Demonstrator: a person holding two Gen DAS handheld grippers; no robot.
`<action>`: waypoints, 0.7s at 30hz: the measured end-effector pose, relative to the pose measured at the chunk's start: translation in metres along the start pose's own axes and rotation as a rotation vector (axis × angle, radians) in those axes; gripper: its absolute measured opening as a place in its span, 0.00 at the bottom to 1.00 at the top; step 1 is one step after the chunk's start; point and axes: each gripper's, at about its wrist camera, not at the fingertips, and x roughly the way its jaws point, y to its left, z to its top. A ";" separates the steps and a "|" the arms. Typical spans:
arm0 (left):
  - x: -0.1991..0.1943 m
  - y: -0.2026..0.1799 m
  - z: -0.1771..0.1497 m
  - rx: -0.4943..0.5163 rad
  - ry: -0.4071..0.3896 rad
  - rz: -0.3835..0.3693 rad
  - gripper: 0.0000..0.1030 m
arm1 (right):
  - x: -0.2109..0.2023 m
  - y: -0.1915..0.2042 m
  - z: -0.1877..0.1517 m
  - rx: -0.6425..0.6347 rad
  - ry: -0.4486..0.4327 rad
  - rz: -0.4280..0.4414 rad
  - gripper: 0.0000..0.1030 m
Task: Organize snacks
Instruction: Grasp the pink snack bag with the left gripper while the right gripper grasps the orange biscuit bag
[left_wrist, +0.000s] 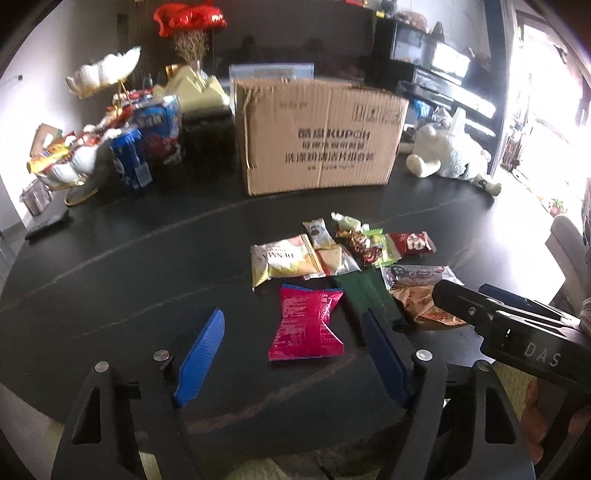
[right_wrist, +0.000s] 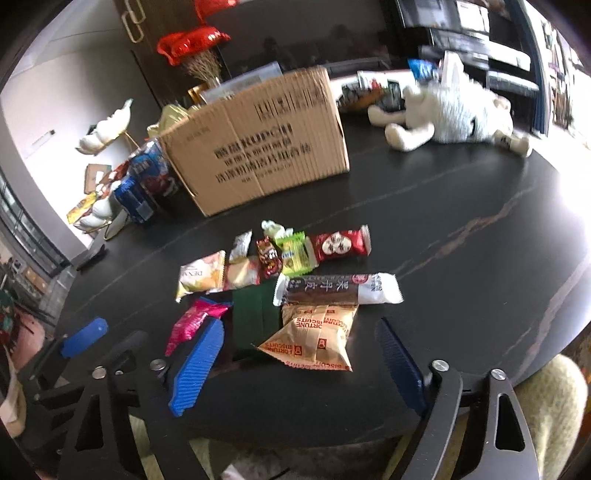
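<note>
Both grippers hang open, nothing gripped: left gripper (left_wrist: 291, 354) over the pink packet (left_wrist: 306, 325), right gripper (right_wrist: 299, 362) over the biscuit bag (right_wrist: 314, 339), near the box (left_wrist: 317, 136).

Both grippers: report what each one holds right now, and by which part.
Nothing is held. The left gripper stands open over the pink packet, and the right gripper open around the fortune biscuit packet; no pad presses on either.
</note>
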 end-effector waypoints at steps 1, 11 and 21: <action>0.007 0.000 0.000 -0.003 0.016 -0.010 0.70 | 0.005 -0.001 0.001 0.007 0.011 -0.001 0.79; 0.049 0.000 0.001 -0.009 0.121 -0.057 0.58 | 0.029 -0.008 0.000 0.034 0.068 -0.008 0.70; 0.063 -0.002 -0.002 -0.005 0.152 -0.056 0.43 | 0.035 -0.011 -0.004 0.036 0.102 -0.003 0.54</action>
